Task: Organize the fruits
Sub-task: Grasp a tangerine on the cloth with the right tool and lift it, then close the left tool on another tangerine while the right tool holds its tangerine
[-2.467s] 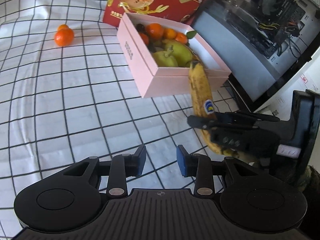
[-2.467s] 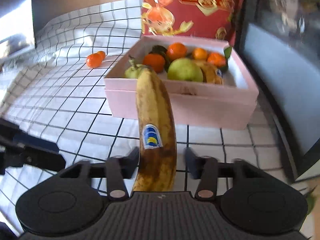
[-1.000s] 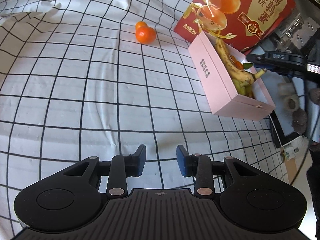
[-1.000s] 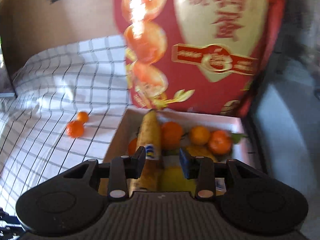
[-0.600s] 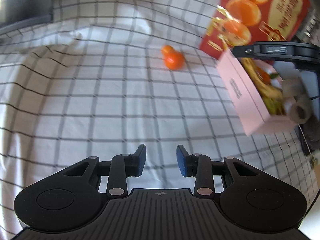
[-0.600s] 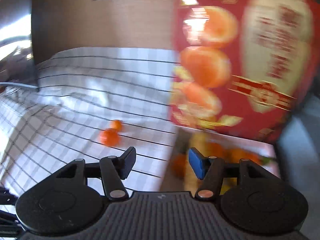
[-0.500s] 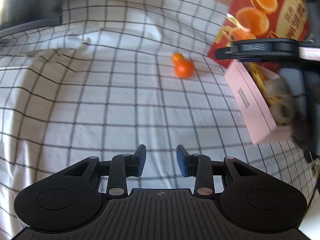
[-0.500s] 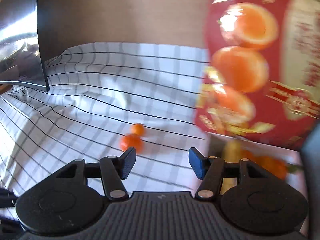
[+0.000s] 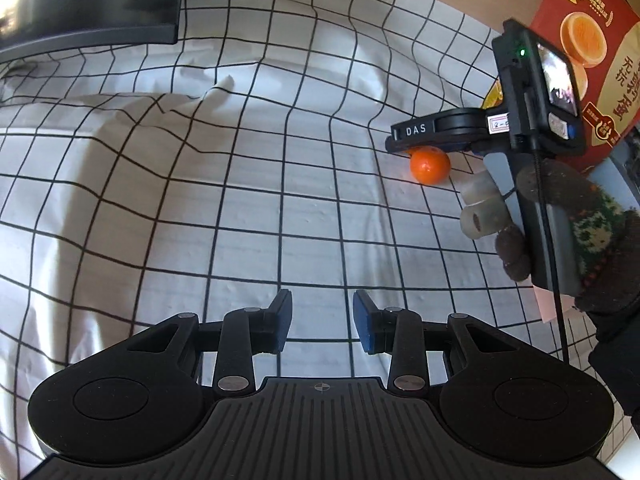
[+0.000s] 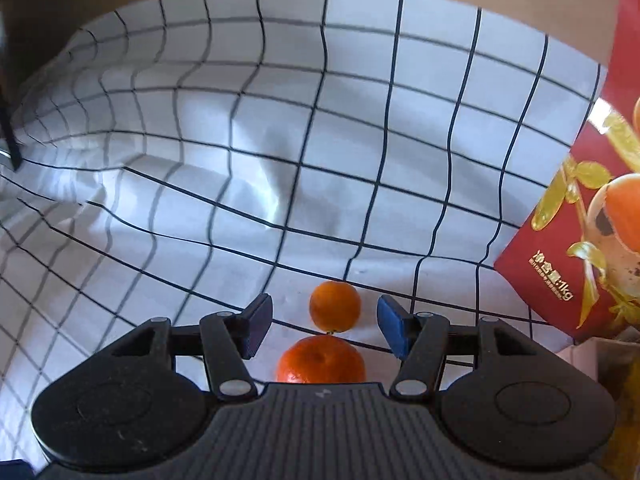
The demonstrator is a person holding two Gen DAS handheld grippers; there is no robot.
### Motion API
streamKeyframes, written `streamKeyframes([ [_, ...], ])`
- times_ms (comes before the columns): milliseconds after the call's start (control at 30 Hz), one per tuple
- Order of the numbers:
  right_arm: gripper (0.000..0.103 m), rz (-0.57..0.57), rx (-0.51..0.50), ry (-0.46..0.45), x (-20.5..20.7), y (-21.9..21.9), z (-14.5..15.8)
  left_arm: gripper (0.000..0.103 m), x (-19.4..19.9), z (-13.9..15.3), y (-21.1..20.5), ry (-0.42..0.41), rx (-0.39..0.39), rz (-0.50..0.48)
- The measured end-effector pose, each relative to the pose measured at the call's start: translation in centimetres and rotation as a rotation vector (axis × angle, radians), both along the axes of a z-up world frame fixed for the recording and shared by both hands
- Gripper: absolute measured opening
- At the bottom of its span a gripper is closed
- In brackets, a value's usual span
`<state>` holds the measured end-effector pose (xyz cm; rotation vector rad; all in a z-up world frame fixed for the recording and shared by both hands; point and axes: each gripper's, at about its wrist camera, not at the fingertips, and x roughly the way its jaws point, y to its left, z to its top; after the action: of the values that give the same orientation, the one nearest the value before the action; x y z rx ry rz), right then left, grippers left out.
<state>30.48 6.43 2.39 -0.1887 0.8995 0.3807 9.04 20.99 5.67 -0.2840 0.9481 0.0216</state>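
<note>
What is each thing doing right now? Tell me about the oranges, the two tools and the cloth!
Small orange: loose on the cloth, between the right tool's fingertips, not pinched.
Big orange: on the cloth, touching the small orange.
Right tool: open, empty, over the oranges.
Left tool: slightly open, empty, above bare cloth.
Checked cloth: spread out, wrinkled.
Red box: standing upright at the cloth's edge.

"DAS" on right gripper, "1kg" on red box
</note>
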Motion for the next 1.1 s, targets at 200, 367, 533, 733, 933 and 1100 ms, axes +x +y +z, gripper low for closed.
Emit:
streamKeyframes([
  [200,0.027,-0.017,0.112,0.016,-0.3,-1.8,1.0,0.037,0.1,-0.1,-0.3,0.009,0.023,-0.026],
  [367,0.027,0.032,0.15,-0.072,-3.1,-2.9,4.5,0.037,0.5,0.2,-1.3,0.003,0.04,-0.065],
  [533,0.027,0.089,0.2,-0.131,-8.4,-5.1,8.1,0.037,0.8,0.4,-2.5,-0.009,0.051,-0.091],
  [733,0.028,0.109,0.165,-0.142,-16.6,-8.6,7.4,0.037,2.1,0.5,-3.7,-0.083,0.06,-0.126],
  [933,0.028,0.045,0.166,-0.065,-22.9,-13.0,4.9,0.037,7.3,2.3,-7.8,-0.199,0.151,-0.223],
  [1100,0.028,-0.044,0.161,-0.026,-25.4,-15.5,2.5,0.038,11.5,1.5,-12.2,-0.253,0.306,-0.274],
])
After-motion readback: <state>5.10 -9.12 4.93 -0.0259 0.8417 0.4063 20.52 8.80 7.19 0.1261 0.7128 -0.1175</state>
